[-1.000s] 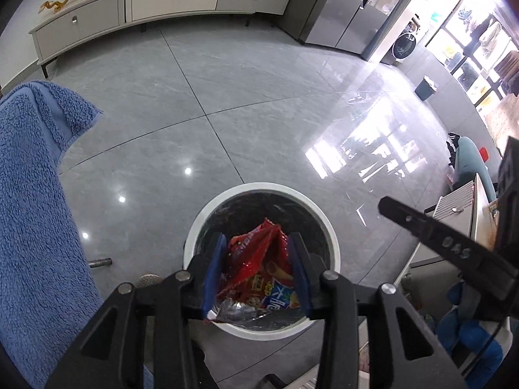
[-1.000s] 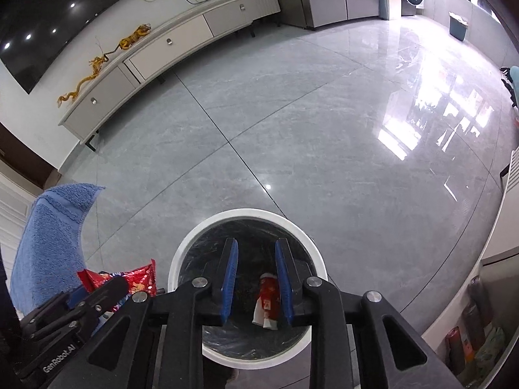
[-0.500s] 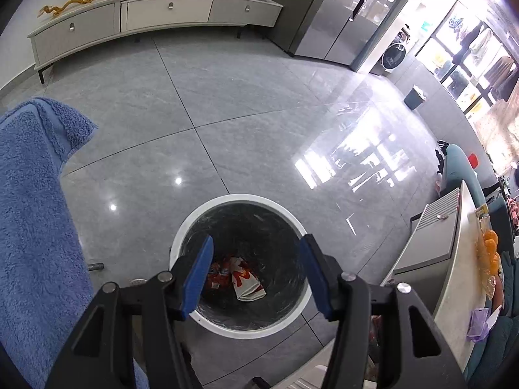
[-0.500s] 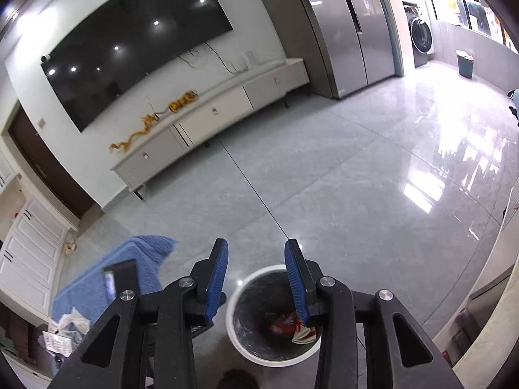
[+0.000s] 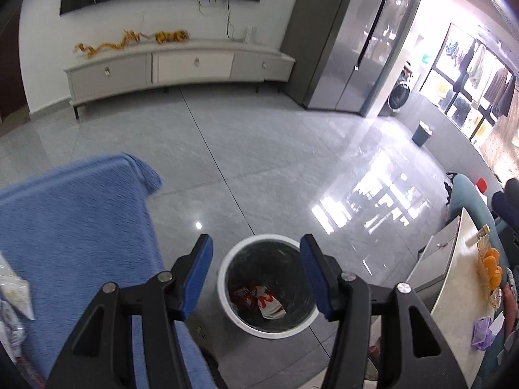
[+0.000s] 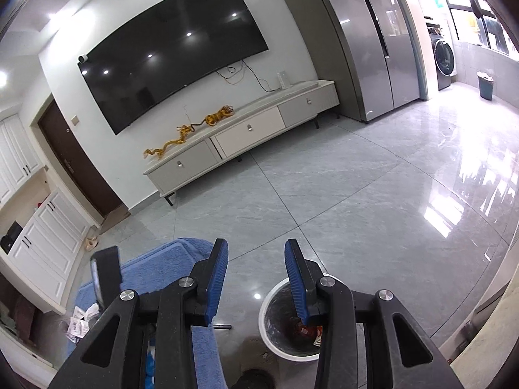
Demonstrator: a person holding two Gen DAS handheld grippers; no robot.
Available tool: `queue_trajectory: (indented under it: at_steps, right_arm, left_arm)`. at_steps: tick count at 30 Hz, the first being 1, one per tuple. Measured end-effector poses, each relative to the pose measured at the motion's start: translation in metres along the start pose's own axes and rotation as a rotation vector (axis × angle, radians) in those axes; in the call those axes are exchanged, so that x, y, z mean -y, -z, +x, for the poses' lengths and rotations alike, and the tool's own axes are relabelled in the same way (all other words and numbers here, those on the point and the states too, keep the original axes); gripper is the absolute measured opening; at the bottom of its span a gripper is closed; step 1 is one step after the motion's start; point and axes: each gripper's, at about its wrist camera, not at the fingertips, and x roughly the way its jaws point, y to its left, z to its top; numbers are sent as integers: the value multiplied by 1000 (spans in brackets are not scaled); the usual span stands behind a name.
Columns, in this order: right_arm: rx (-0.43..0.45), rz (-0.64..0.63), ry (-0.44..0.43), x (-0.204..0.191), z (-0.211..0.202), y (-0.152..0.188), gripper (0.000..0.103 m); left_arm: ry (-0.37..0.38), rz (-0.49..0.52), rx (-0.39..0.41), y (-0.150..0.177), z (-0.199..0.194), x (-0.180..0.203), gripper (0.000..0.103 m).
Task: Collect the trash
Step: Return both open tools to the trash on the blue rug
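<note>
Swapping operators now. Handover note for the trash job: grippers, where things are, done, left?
Left gripper: open, empty, above the trash bin.
Right gripper: open, empty; bin off to its right.
Done: red snack wrappers lie at the bottom of the bin.
Left: crumpled paper scraps sit by the edge of the blue cloth; they look like the next pickup. Anything else is out of view.

A white-rimmed bin (image 5: 227,291) with a dark lining is seen on glossy grey tiles (image 5: 275,162), with red and white wrappers (image 5: 259,298) inside it. Blue pads (image 5: 196,272) on black frames are borne by the left gripper (image 5: 256,274) and the right gripper (image 6: 256,278) alike. A blue textured cloth (image 5: 74,223), a cream cabinet (image 6: 246,129) topped with yellow-gold ornaments (image 6: 191,129) and a black screen (image 6: 175,52) are also recorded.
</note>
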Motion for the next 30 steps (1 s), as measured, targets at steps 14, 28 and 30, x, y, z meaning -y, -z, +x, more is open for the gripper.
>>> queue_trajectory:
  at_steps: [14, 28, 30]
  right_arm:
    - [65, -156, -106, -108, -51, 18, 34]
    - [68, -304, -180, -187, -64, 43, 42]
    - [69, -324, -184, -195, -64, 48, 47]
  left_arm:
    - [-118, 9, 307, 23, -201, -94, 58]
    - [-313, -114, 453, 106, -335, -242, 75]
    - [-343, -127, 445, 123, -338, -256, 75]
